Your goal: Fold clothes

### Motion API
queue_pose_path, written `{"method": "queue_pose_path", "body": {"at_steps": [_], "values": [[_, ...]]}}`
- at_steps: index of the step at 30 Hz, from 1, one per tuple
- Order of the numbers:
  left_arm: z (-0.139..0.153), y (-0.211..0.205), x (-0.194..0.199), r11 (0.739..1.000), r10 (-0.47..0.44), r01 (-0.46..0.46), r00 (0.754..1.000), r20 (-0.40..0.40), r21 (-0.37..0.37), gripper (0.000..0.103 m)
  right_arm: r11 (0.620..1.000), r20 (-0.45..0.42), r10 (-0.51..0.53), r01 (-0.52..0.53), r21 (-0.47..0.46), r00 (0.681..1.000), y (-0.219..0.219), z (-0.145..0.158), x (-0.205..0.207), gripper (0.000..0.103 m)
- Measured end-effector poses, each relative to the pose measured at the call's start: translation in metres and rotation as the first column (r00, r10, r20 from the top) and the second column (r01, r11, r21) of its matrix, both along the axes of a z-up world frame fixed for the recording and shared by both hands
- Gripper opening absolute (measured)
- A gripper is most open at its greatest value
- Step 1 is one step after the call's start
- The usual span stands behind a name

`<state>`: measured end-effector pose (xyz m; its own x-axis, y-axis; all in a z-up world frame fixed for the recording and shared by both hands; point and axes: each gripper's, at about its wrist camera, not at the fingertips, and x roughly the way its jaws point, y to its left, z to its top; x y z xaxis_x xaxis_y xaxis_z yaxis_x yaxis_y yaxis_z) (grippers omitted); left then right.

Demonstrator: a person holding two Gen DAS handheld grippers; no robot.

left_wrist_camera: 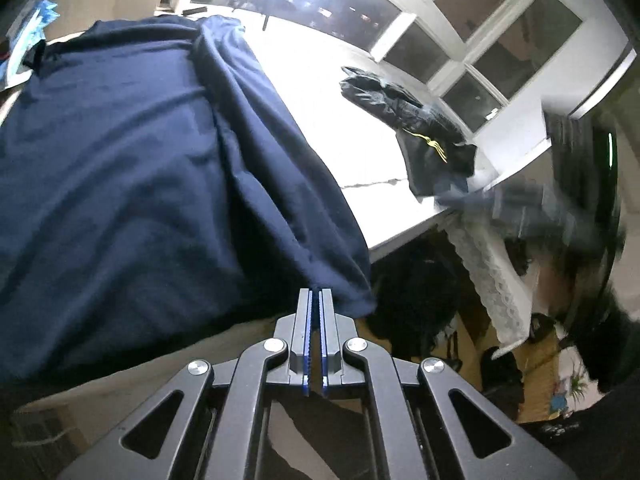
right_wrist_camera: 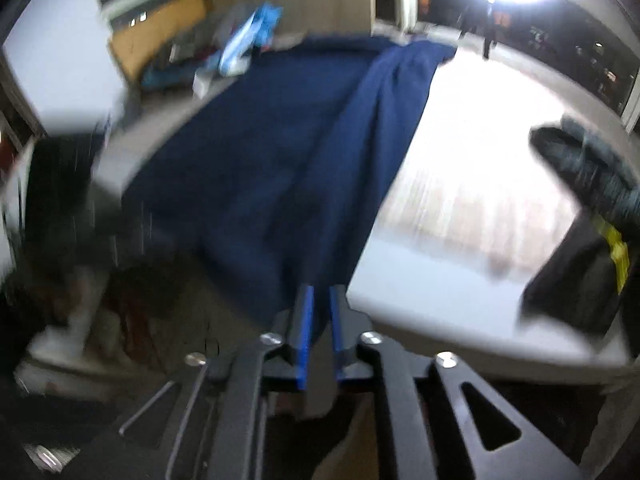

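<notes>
Navy garment [left_wrist_camera: 132, 168]: spread over the white table [left_wrist_camera: 320, 92], reaching from the far edge to the near edge, where its hem hangs over; a long fold is seen along its right side.
Left gripper [left_wrist_camera: 316, 300]: jaws are brought together on the garment's hem at the table's near edge; the cloth is pinched between the blue pads.
Right gripper [right_wrist_camera: 319, 300]: jaws are held narrowly apart; navy cloth is seen between the fingers, but whether it is pressed cannot be told through the blur.
Dark clothes [left_wrist_camera: 416, 128]: piled near the right edge of the table, well apart from the navy garment; a yellow mark is seen on them.
Blue and white packet [right_wrist_camera: 248, 40]: seen beyond the table's far left corner.
</notes>
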<state>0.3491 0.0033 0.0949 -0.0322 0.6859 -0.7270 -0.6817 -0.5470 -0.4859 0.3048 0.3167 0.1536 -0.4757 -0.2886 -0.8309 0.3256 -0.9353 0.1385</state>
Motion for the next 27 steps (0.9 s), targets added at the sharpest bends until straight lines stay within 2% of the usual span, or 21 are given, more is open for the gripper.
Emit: {"method": "queue_pose_path", "body": {"at_steps": [1, 2, 4, 7, 10, 14, 17, 21, 23, 24, 27], "values": [[-0.002, 0.0, 0.001, 1.0, 0.003, -0.003, 1.0, -0.003, -0.002, 0.002, 1.0, -0.023, -0.005, 0.004, -0.009, 1.0, 0.0, 0.012, -0.019, 0.038], [-0.003, 0.001, 0.002, 1.0, 0.009, -0.009, 1.0, -0.003, -0.004, 0.002, 1.0, -0.038, -0.01, 0.009, -0.017, 0.999, -0.001, 0.022, -0.045, 0.041], [-0.006, 0.003, 0.004, 1.0, 0.023, -0.023, 1.0, 0.003, -0.006, 0.002, 0.999, -0.043, -0.018, 0.016, -0.028, 0.999, -0.008, 0.035, -0.108, 0.041], [-0.013, 0.001, 0.004, 0.998, 0.06, -0.059, 0.998, 0.026, -0.019, 0.002, 1.0, -0.013, -0.011, 0.011, 0.001, 1.0, -0.034, 0.035, -0.207, 0.041], [-0.019, -0.002, 0.003, 0.995, 0.096, -0.094, 0.994, 0.051, -0.04, 0.002, 0.995, 0.06, 0.027, -0.033, 0.094, 0.998, -0.068, 0.008, -0.295, 0.041], [-0.026, -0.003, 0.0, 0.988, 0.141, -0.136, 0.987, 0.083, -0.068, 0.002, 0.97, 0.151, 0.014, -0.05, 0.237, 0.988, -0.095, -0.036, -0.371, 0.041], [-0.028, -0.002, -0.002, 0.985, 0.17, -0.164, 0.979, 0.109, -0.061, 0.002, 0.956, 0.237, 0.014, -0.082, 0.281, 0.971, -0.102, -0.064, -0.397, 0.041], [-0.026, 0.002, -0.002, 0.982, 0.187, -0.182, 0.976, 0.114, -0.052, 0.002, 0.922, 0.259, 0.033, -0.13, 0.364, 0.965, -0.106, -0.083, -0.408, 0.041], [-0.024, 0.004, -0.003, 0.981, 0.191, -0.186, 0.975, 0.111, -0.048, 0.002, 0.916, 0.266, 0.055, -0.155, 0.371, 0.962, -0.105, -0.089, -0.409, 0.028], [-0.023, 0.005, -0.003, 0.981, 0.193, -0.189, 0.975, 0.11, -0.045, 0.002, 0.916, 0.263, 0.064, -0.162, 0.367, 0.963, -0.104, -0.09, -0.409, 0.016], [-0.011, 0.0, -0.002, 0.976, 0.217, -0.215, 0.973, 0.081, -0.034, 0.002, 0.952, 0.243, 0.055, -0.124, 0.279, 0.968, -0.092, -0.082, -0.407, 0.012]]}}
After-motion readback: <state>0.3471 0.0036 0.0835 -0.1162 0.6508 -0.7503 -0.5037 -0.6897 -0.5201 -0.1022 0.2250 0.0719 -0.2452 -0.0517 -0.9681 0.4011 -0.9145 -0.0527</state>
